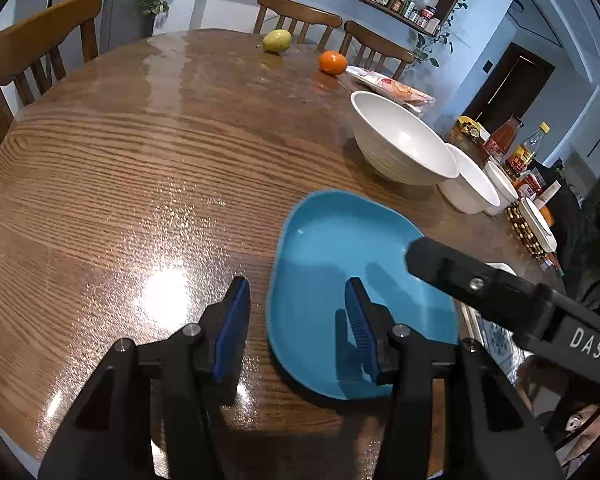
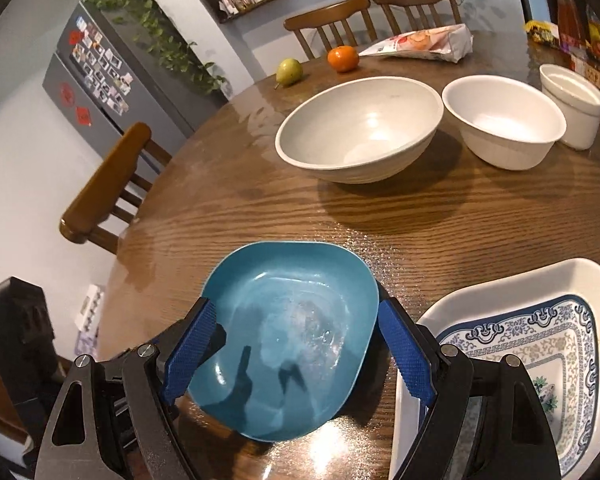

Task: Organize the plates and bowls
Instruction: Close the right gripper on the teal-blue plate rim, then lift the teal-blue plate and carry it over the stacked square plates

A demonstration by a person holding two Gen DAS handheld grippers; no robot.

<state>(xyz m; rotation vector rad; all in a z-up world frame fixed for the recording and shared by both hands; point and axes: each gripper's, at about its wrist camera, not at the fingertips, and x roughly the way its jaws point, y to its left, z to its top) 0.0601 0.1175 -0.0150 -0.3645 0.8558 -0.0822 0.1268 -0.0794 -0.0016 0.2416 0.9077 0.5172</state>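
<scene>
Blue plate (image 2: 292, 336): rests on the wooden desk (image 1: 112, 184), nearest you, at six o'clock in the right wrist view.
Your right tool (image 2: 296, 356): its blue pads sit either side of the plate, seemingly pressed on its rim; contact is hard to confirm.
Your left tool (image 1: 298, 328): jaws apart, straddling the plate's left edge, one pad over the desk, one over the plate; neither touches it.
Large white bowl (image 2: 360, 128): twelve o'clock beyond the plate, well apart.
Smaller white bowl (image 2: 504, 120): just right of the large bowl.
Patterned dish (image 2: 540, 344): three o'clock, just beside the plate.
</scene>
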